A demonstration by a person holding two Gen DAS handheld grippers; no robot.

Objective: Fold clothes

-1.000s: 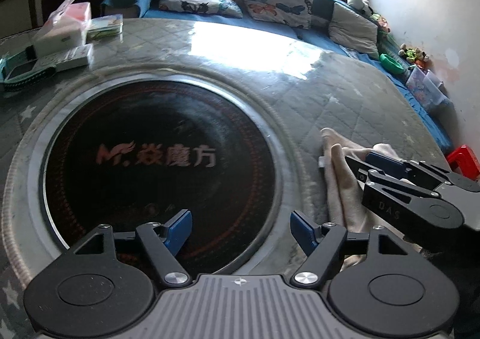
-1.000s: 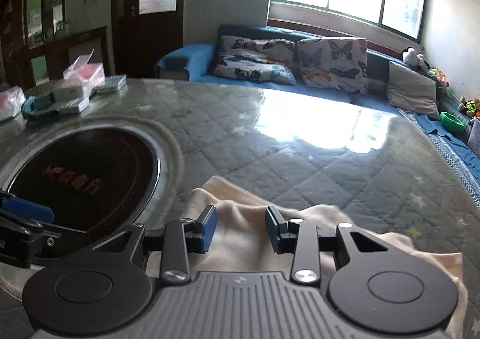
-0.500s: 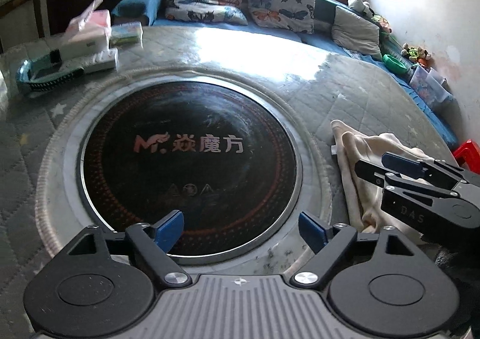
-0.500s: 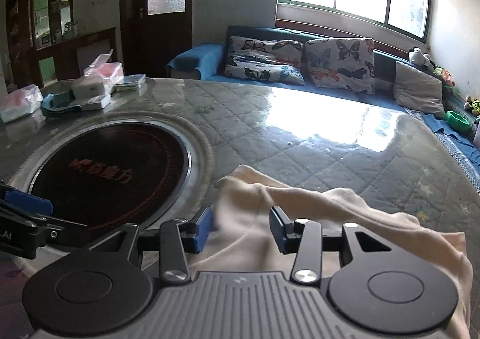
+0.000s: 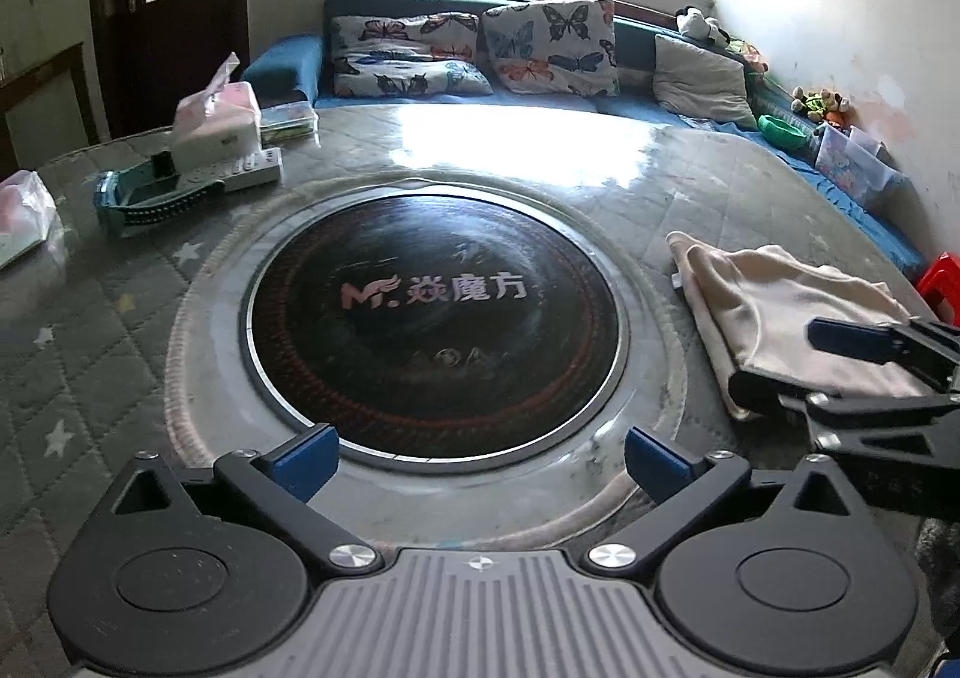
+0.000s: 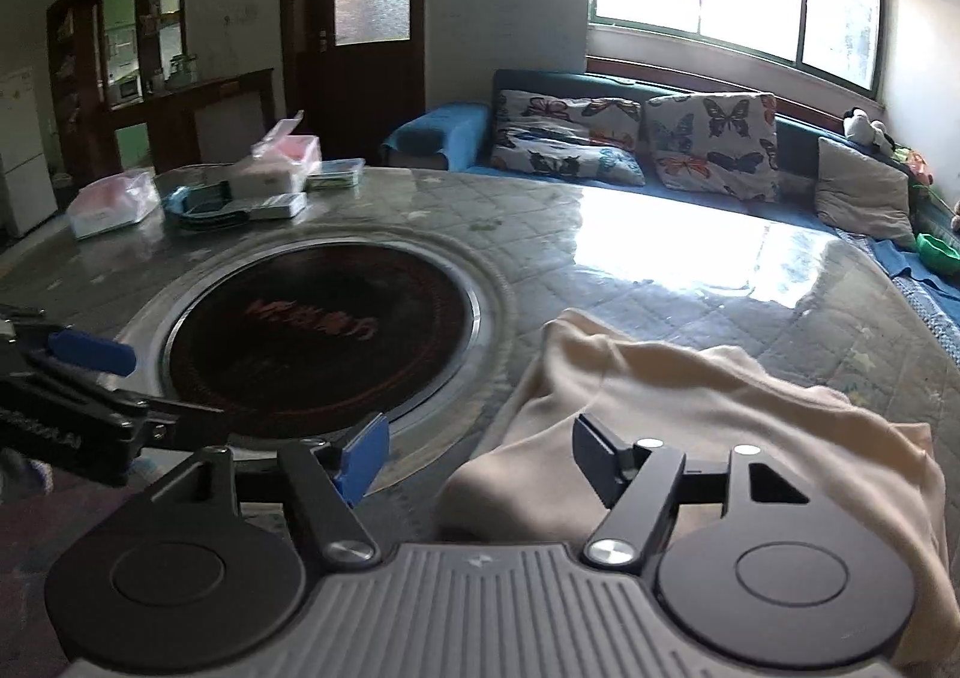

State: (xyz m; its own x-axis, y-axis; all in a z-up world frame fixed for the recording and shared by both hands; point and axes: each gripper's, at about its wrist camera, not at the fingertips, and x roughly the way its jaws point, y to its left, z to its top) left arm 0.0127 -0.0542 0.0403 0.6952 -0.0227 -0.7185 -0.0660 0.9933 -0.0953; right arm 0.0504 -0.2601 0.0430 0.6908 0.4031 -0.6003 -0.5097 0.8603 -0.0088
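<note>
Right gripper (image 6: pixel 480 453) jaws have just opened, releasing the cream garment (image 6: pixel 708 408) folded beneath them; left gripper (image 5: pixel 480 456) jaws, widened fully, hold nothing. Fold appears complete.

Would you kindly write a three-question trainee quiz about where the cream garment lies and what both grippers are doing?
1. True or false: the right gripper is clamped on the cream garment.
2. Which side of the dark round cooktop does the garment lie on in the left wrist view: A left, B right?
3. Fill in: the left gripper holds ____.

Key: 1 false, its jaws have just been opening and stand apart over the cloth; 2 B; 3 nothing.
</note>
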